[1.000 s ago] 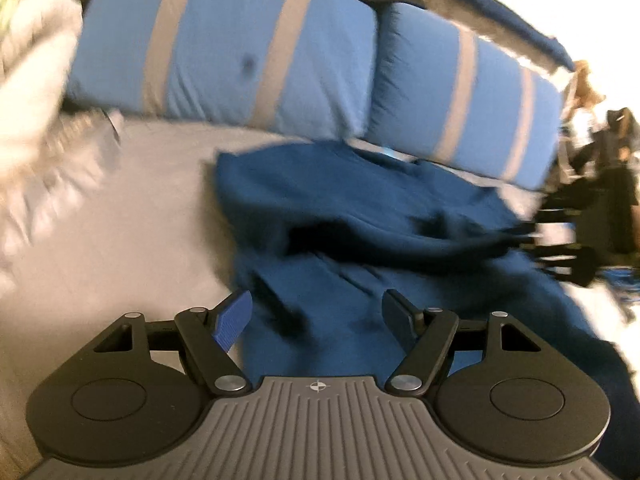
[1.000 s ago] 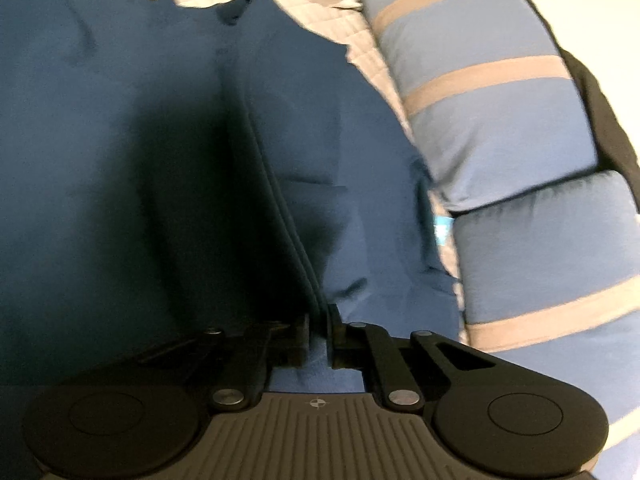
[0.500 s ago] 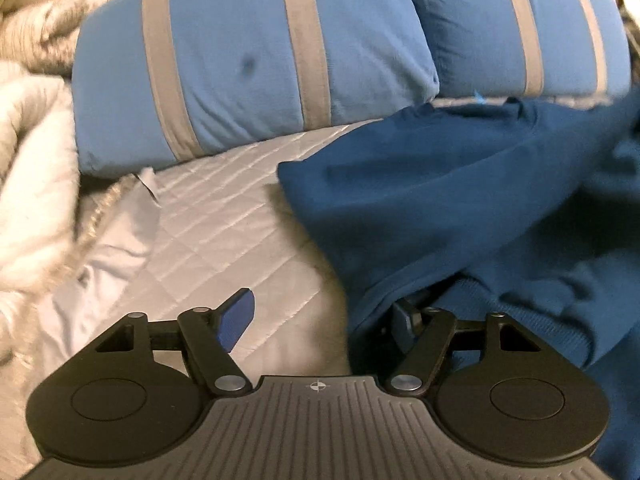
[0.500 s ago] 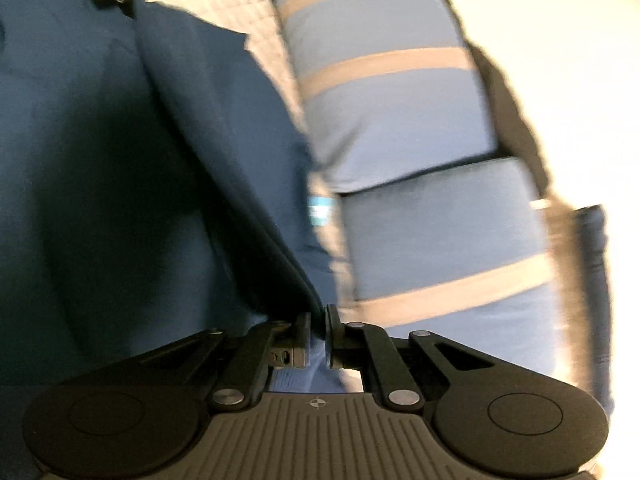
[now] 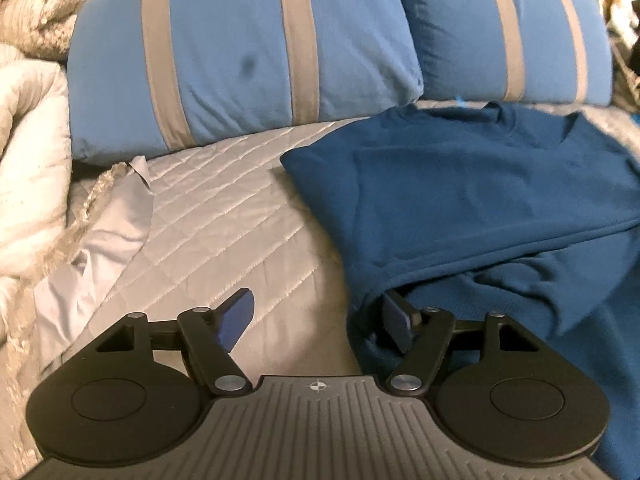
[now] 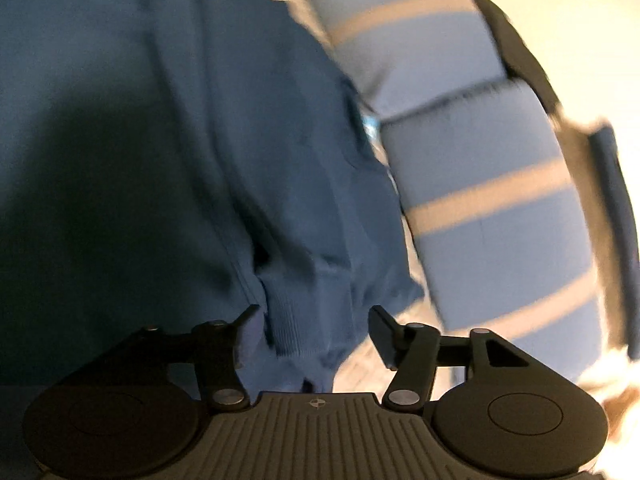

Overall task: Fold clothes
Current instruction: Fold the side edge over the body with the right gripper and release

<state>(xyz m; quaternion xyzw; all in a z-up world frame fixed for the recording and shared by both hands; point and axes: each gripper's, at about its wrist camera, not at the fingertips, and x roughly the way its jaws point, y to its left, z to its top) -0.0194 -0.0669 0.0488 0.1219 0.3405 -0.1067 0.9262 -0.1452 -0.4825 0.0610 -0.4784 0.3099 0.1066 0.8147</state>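
Quilted silver bedspread (image 5: 224, 216) lies bare left of the navy knit sweatshirt (image 5: 472, 184), which is spread below two striped blue pillows (image 5: 240, 60). Left tool (image 5: 316, 316) gapes wide, one finger under the fold's edge. Right tool (image 6: 316, 330) stands open around the ribbed cuff (image 6: 304, 312), gripping nothing.

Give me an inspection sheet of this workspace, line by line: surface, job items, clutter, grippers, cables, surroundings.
Surface: grey quilted bedspread.
Job's things: dark blue sweater lying partly folded, ribbed cuff by the right gripper.
Clutter: loose grey sheet rumpled at the left.
Grippers: left gripper open, one finger tucked under the sweater's edge; right gripper open, cuff between its jaws.
Cables: nothing seen.
Surroundings: two blue striped pillows; fluffy beige blanket at far left.
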